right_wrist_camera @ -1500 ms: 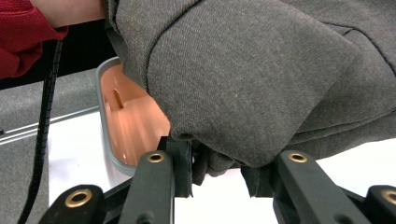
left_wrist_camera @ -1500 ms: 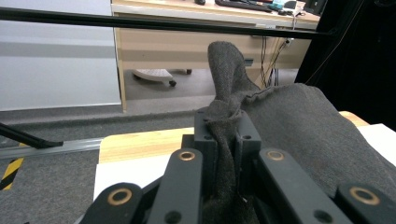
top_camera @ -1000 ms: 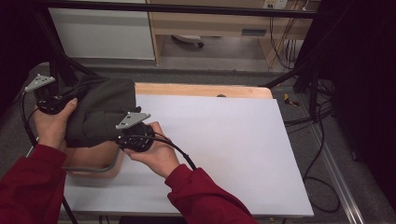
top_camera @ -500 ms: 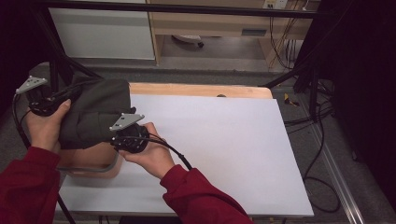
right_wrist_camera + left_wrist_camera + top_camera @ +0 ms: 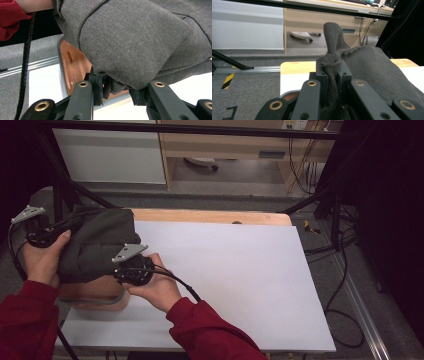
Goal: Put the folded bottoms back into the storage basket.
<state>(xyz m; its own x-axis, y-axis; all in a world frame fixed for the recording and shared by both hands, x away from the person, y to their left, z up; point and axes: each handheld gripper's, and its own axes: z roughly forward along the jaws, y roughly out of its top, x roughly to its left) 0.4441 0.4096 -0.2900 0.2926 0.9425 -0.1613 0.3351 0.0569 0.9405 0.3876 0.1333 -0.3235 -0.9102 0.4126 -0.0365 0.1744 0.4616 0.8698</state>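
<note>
Left hand-held gripper (image 5: 50,234): at the counter's left edge, clamped tight on a bunched fold of the grey cloth. In the left gripper view the pinched fabric (image 5: 332,72) rises between the two jaws and a tuft of it stands above them. The narrow pinch probably serves to anchor that end so the cloth does not slide away.

Grey cloth (image 5: 97,247): a thick, dark, knit-looking garment, lifted off the counter and slung between the two grippers, hanging over the orange tray. It is folded or bundled on itself; which garment it is I cannot tell. Held from both ends, it looks ready to be lowered or arranged as one bundle.

Orange tray (image 5: 92,292): a shallow tray with a grey rim, lying on the counter's near left corner, directly under the cloth. In the right gripper view its inner face (image 5: 75,65) shows below the hanging fabric; the two seem apart, though the gap is hard to judge.

Right hand-held gripper (image 5: 131,270): just right of the bundle, jaws closed on a thicker roll of the cloth (image 5: 135,47), wider than the left pinch. It carries the bulk of the weight from the side nearer the person.

Counter (image 5: 240,285): a white sheet over a wooden top, bare to the right, leaving room to spread the cloth if that is meant.
</note>
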